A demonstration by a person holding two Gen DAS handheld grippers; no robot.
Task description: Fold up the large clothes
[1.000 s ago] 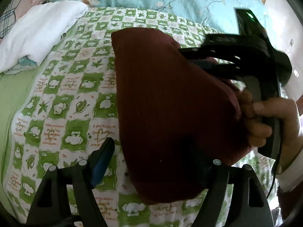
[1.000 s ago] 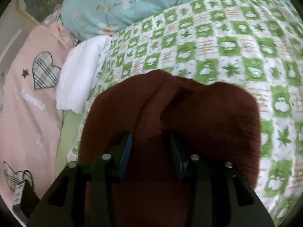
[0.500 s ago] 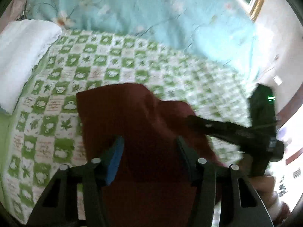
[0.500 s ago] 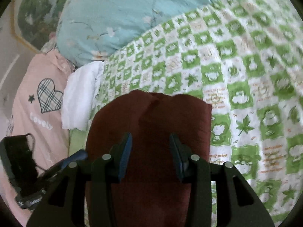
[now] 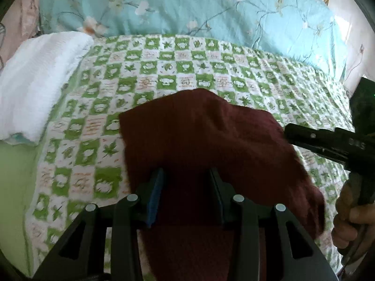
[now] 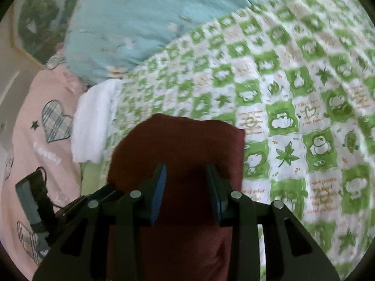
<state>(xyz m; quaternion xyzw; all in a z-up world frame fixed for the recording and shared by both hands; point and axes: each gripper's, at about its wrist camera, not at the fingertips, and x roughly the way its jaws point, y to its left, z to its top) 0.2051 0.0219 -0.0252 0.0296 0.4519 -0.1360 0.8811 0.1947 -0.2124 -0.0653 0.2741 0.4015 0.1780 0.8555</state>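
Observation:
A dark red knitted garment [image 5: 206,138], folded into a thick bundle, hangs over the green-and-white checked bedspread [image 5: 164,70]. My left gripper [image 5: 186,187] is shut on its near edge, with cloth bunched between the blue pads. My right gripper [image 6: 186,182] is shut on the same garment [image 6: 182,145] from the other side. In the left wrist view the right gripper [image 5: 323,142] shows at the right, touching the garment's right edge, with the hand holding it below.
A white folded blanket [image 5: 39,79] lies at the left on the bed. A light blue floral duvet [image 5: 187,9] is piled at the back. A pink quilt with plaid hearts [image 6: 46,126] lies left of the bed. The left gripper's body [image 6: 35,201] shows at lower left.
My left gripper went from open beside the garment to shut on it. Both grippers have pulled back and up with the bundle, so it looks smaller and more bedspread shows.

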